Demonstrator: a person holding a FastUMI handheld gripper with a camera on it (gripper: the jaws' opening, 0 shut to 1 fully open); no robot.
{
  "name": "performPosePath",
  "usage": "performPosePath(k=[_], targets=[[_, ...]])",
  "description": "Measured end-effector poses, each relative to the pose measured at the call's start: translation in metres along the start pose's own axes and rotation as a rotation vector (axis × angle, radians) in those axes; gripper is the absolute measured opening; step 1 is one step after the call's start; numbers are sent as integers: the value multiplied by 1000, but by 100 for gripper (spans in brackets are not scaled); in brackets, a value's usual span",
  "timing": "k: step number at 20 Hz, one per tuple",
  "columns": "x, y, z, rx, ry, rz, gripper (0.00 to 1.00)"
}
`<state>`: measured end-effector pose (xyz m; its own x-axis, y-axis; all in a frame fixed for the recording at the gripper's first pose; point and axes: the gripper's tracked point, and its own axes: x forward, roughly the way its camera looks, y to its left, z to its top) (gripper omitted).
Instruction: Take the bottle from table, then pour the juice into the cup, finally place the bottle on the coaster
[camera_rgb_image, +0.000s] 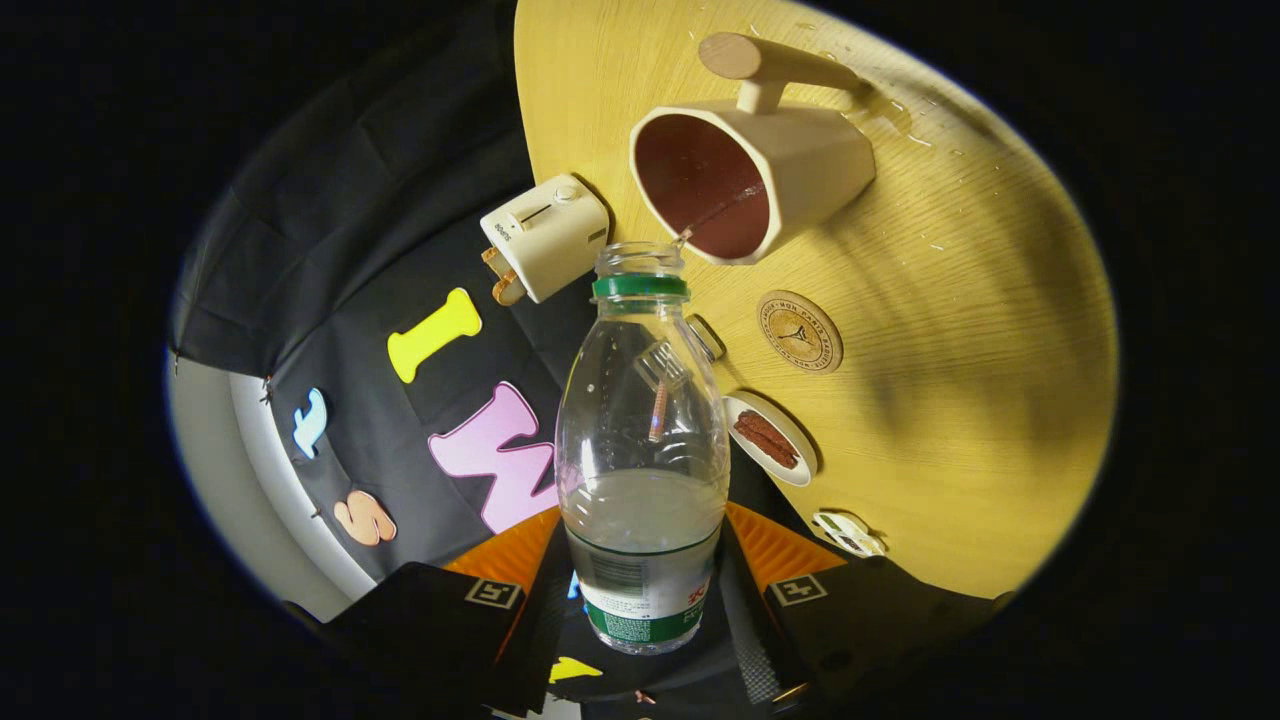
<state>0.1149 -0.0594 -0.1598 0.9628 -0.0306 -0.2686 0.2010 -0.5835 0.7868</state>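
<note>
While the view is rolled sideways, a small toaster (543, 238) sits at the wooden table's (960, 330) edge. Next comes the clear bottle (642, 450), uncapped and partly full, clamped between the gripper's (645, 590) two fingers, its open mouth just short of the cup's (748, 180) rim, a thin stream crossing into the cup. Beyond lie a small plate (770, 440), then the round coaster (799, 332).

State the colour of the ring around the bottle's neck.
Green; the ring sits just below the bottle's open mouth, seen in the gripper view.
</note>
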Motion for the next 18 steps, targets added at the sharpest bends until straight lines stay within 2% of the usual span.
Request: performPosePath(k=[8,18], targets=[[0,19,5,83,-31,24,74],[-1,20,1,35,-17,63,74]])
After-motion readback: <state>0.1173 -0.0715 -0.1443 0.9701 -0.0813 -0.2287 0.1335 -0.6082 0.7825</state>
